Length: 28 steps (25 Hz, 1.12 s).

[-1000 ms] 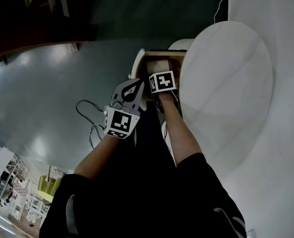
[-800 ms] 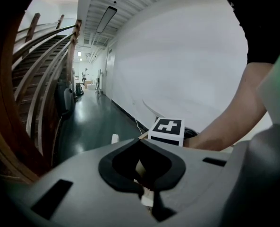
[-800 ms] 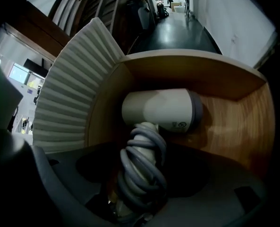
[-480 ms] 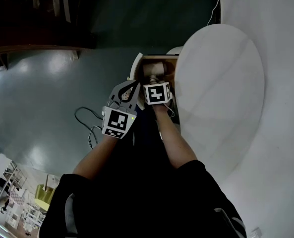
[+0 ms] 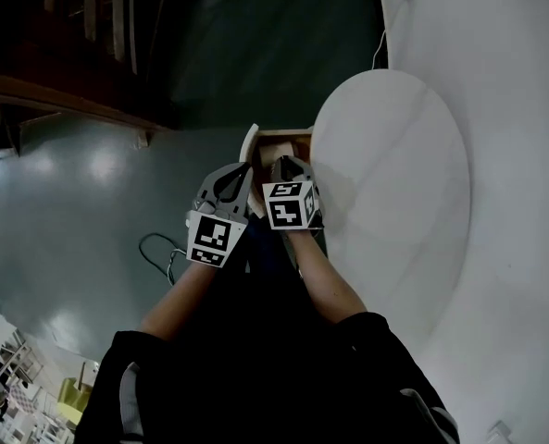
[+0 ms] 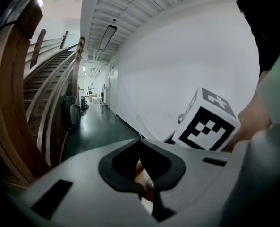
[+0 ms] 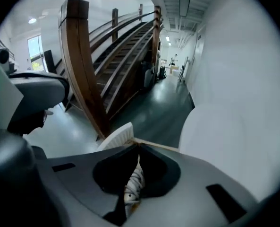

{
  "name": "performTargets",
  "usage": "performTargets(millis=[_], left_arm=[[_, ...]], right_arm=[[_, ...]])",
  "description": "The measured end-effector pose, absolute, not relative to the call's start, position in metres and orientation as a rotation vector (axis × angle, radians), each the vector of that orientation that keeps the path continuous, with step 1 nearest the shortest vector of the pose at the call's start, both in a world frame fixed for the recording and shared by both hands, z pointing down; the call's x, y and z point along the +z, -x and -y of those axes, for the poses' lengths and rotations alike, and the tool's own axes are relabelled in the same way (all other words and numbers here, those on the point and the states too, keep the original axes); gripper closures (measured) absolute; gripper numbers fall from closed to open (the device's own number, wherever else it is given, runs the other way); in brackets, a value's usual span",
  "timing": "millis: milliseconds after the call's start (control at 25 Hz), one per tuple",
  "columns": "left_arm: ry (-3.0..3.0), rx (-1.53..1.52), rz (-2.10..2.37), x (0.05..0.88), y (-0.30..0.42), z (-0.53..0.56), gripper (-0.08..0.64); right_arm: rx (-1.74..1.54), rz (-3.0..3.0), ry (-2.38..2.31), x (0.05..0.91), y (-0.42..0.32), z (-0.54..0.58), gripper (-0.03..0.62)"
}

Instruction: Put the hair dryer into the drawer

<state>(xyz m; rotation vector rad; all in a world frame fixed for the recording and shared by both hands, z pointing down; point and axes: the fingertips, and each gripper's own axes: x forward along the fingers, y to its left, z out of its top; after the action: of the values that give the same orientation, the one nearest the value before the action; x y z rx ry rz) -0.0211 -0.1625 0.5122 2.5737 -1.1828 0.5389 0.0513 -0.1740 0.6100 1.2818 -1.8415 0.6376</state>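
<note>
In the head view, near the middle of the frame, the left hand-held gripper (image 5: pixel 243 168) and the right hand-held gripper (image 5: pixel 289 162) sit side by side just below the open drawer (image 5: pixel 249 143), which juts out from under the round white table (image 5: pixel 394 202). A pale shape in the drawer's wooden tray appears to be the hair dryer (image 5: pixel 275 167), too small to make out clearly. A cable (image 5: pixel 158 248) lies on the grey floor (image 5: pixel 98 183) at lower left. In the left gripper view the jaws are clenched tip to tip with nothing gripped, with a wooden staircase (image 6: pixel 40 93) at the left edge. In the right gripper view the jaws are likewise clenched and empty. A pale ribbed part shows through the slit between them, with the drawer's white front just above.
</note>
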Motion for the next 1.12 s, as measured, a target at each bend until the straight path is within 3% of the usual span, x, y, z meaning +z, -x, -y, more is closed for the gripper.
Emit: performTargets(millis=[1120], left_arm=[[-2.722,0.071,1.548,0.278,0.048,0.172,0.554]], right_arm=[[-0.166,2.383,-1.860,0.259,-0.085,0.166,0.569]])
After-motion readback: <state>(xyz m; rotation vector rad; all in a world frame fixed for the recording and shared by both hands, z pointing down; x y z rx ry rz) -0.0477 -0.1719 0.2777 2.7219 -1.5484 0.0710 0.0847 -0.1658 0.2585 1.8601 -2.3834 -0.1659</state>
